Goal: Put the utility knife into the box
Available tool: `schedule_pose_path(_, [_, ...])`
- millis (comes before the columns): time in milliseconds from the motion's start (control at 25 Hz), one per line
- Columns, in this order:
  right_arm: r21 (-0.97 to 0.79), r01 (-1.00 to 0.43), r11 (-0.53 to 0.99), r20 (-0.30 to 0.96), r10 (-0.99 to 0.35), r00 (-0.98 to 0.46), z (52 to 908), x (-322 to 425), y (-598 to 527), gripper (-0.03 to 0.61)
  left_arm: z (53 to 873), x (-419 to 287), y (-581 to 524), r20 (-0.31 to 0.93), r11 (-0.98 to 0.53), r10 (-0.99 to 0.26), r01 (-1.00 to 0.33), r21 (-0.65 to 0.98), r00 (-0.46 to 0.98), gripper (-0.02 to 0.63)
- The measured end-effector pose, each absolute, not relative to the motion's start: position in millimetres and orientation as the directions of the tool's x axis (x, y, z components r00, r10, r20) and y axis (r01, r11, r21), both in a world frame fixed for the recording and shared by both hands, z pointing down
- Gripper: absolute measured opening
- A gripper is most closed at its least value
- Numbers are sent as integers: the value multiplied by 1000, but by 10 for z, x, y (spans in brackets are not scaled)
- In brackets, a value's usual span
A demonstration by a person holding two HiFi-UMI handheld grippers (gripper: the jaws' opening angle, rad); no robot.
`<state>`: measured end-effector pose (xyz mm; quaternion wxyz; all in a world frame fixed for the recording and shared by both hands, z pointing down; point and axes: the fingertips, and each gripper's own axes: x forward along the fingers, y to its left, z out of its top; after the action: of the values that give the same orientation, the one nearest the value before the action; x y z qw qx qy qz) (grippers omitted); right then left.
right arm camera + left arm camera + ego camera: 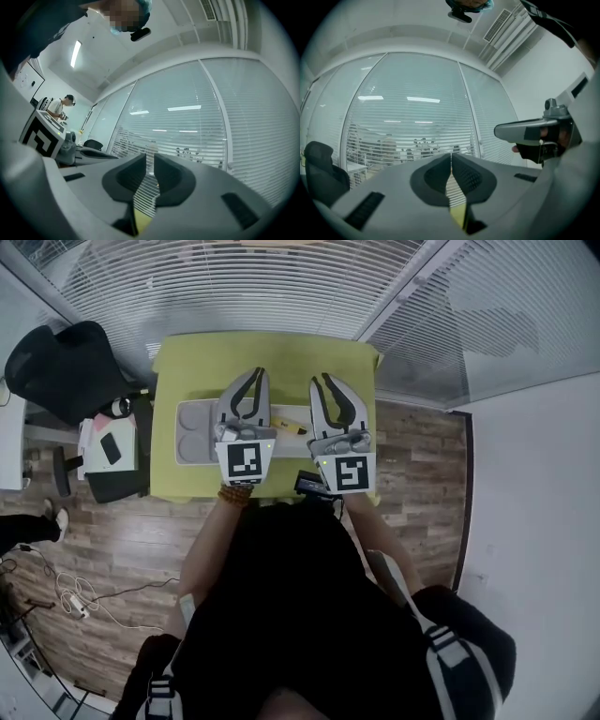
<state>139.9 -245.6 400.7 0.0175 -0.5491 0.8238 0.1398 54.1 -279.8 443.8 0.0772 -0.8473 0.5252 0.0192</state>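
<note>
Over the table [169, 381], left gripper [261, 377] is closed, right gripper [322, 381] slightly apart, both empty. Pickup seems pending: utility knife [289, 427] lies near the box's [187, 418] three o'clock end.

An office room walled in glass, set up as a recording space.

Floor-to-ceiling glass partitions hung with white horizontal blinds [234, 287] close two sides, and rows of furniture in a neighbouring room show faintly through the slats [393, 145]. A black padded swivel office chair [67, 367] stands on the brown wood-look plank floor [122, 540] beside a small bench covered in yellow-green cloth [187, 362]. Overhead are a long strip light [75, 53] and a slotted ceiling air vent [499, 23]; a plain white wall [534, 502] shuts off the right side. A white power strip with loose cables [75, 601] lies on the floor, and a second person [58, 108] stands farther back in the room.
</note>
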Motion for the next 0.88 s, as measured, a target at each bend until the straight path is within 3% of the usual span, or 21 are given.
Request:
schedule_pose_path(360, [221, -903, 368, -162, -899, -406, 4096, 1383, -2486, 2, 4522, 602, -2771, -96, -456, -880, -883, -109, 466, 17])
schedule_pose_path(880, [227, -903, 365, -74, -918, -389, 4388, 1491, -2538, 0, 4639, 633, -2765, -70, -460, -881, -881, -106, 468, 17])
